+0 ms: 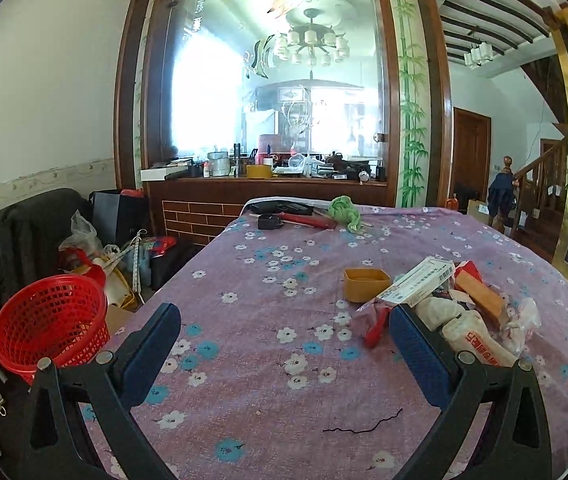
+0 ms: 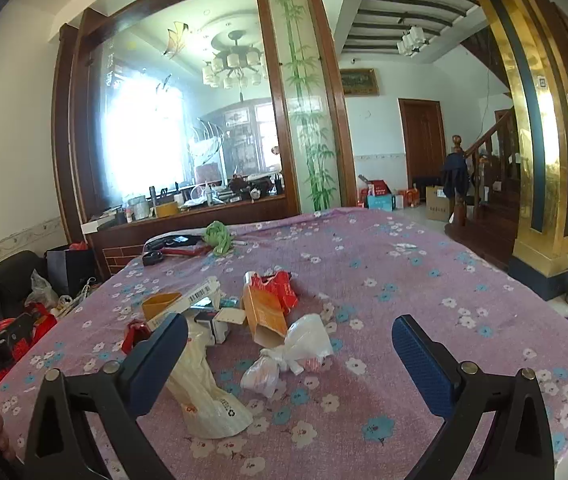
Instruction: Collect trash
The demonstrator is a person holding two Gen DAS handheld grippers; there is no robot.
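Observation:
A pile of trash lies on the purple flowered tablecloth (image 1: 267,380): an orange carton (image 2: 265,314), a red wrapper (image 2: 284,286), a crumpled white plastic bag (image 2: 284,356), a cream pouch (image 2: 203,396), a white barcoded box (image 1: 424,282) and a small yellow tub (image 1: 366,284). A red mesh basket (image 1: 49,326) stands beside the table's left edge. My left gripper (image 1: 284,332) is open and empty over the cloth, left of the pile. My right gripper (image 2: 290,338) is open and empty, with the white bag between its fingers' line of sight.
At the table's far end lie a green cloth (image 1: 346,208), a red tool (image 1: 304,220) and a black object (image 1: 269,222). A black thread (image 1: 364,426) lies on the cloth. Bags and clutter (image 1: 95,252) sit on the floor at left. A gold pillar (image 2: 540,184) and stairs stand at right.

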